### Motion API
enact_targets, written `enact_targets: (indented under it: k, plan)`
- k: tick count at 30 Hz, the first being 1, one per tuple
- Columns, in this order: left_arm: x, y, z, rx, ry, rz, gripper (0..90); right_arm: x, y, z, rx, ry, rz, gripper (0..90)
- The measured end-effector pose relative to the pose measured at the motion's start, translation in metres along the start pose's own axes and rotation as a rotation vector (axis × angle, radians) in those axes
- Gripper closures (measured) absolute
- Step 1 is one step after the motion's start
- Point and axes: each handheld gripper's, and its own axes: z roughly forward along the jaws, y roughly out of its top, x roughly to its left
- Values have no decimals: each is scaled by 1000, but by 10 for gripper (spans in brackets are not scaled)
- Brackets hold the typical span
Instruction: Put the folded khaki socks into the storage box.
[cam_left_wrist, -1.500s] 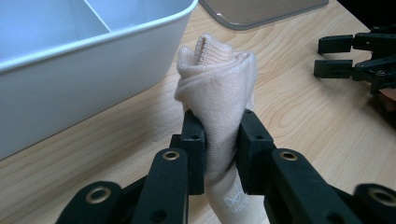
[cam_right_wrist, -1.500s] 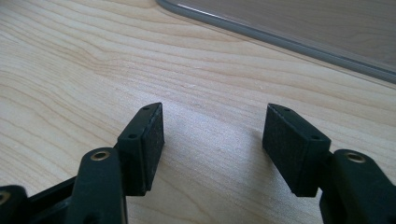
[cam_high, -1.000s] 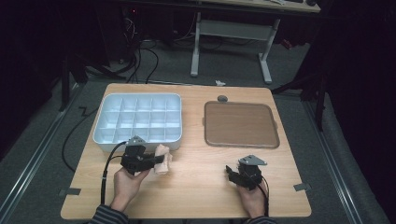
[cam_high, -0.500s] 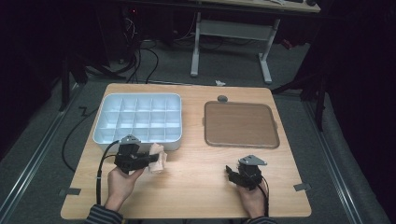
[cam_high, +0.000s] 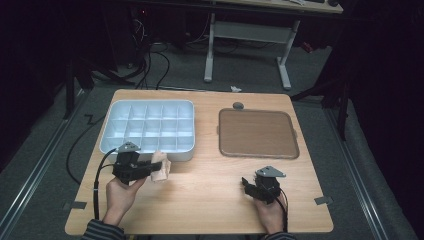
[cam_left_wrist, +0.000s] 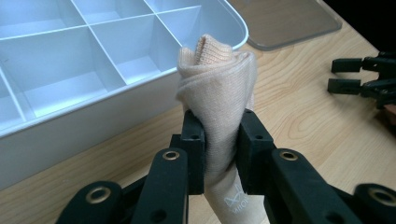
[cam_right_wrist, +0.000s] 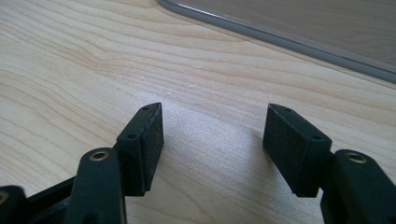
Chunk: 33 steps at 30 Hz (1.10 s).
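I see one rolled sock (cam_left_wrist: 217, 102) pinched in my left gripper (cam_left_wrist: 219, 154), one empty divided tray (cam_high: 148, 126), one lid (cam_high: 257, 133); right gripper (cam_right_wrist: 212, 144) fingers spread.

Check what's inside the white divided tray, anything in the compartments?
The white tray shows bare compartments in the high view. In the left gripper view, the rolled beige cloth held by the left gripper covers part of the nearest corner compartment.
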Motion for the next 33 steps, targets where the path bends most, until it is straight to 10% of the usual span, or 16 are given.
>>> enact_targets:
  k: [33]
  plan:
    - [19, 18, -21, -11, 57, 1, 758, 0, 0, 0, 0, 0, 0, 380]
